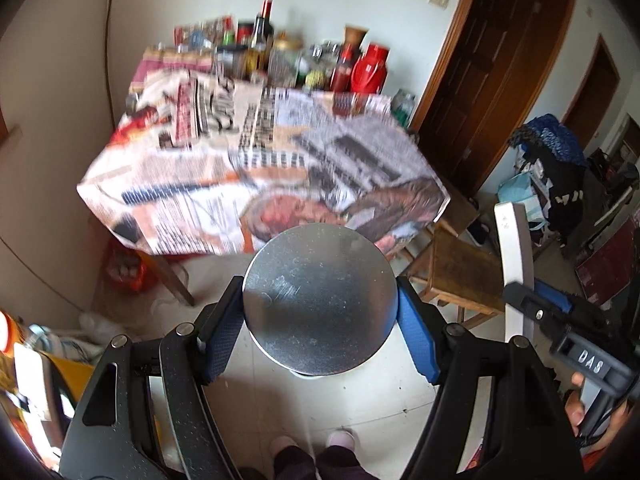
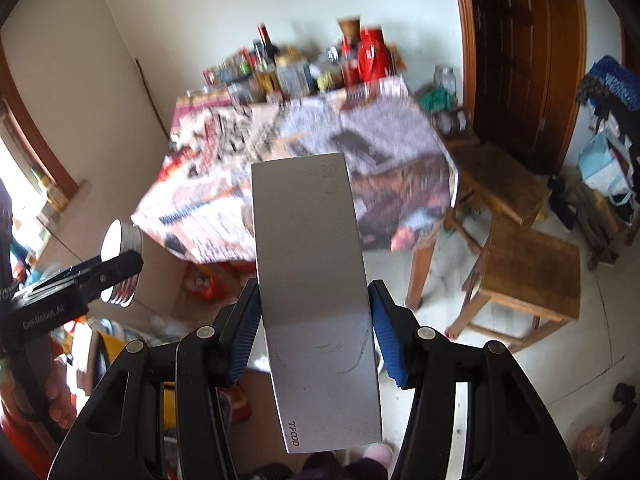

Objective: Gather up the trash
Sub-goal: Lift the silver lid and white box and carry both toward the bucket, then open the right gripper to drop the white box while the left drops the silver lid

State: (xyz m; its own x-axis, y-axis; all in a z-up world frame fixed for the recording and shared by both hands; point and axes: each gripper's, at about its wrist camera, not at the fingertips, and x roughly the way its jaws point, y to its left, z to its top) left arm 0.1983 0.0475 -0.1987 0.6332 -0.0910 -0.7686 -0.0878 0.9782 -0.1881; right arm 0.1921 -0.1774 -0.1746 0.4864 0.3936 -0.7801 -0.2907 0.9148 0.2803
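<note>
My left gripper is shut on a round silver tin can; its blue pads press the can's sides and its flat end faces the camera. In the right wrist view the same can shows ridged walls, held by the left gripper at the far left. My right gripper is shut on a flat silver pack printed "TFOOD", which stands up between the pads. The left wrist view shows that pack edge-on at the right, in the right gripper.
Ahead stands a table under a newspaper-print cloth, with blurred bottles and jars and a red flask at its back. Wooden stools stand right of it. A dark door, bags and clutter line the walls. The person's feet are on the tiled floor.
</note>
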